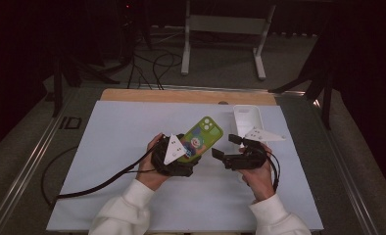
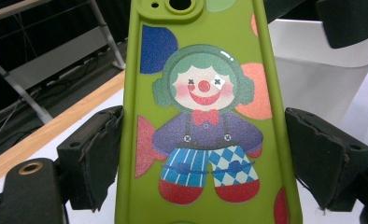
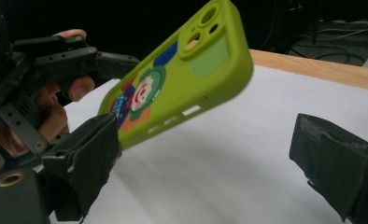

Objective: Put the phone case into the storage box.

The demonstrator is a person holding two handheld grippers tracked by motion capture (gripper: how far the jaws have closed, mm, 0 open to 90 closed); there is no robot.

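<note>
My left hand-held gripper (image 1: 187,152) is clamped on the green phone case (image 1: 201,138) by its long edges — clown print up, camera end pointing far-right, lifted off the counter (image 1: 117,147). My right hand-held gripper (image 1: 225,147) sits just right of it — jaws wide, nothing between them. A white case (image 1: 247,117) lies at the far right of the counter.

high view looked down fwd over white table (image 1: 132,196); left gripper view sat v. close on green case (image 2: 205,116); right gripper view saw it side-on, w/ table.
</note>
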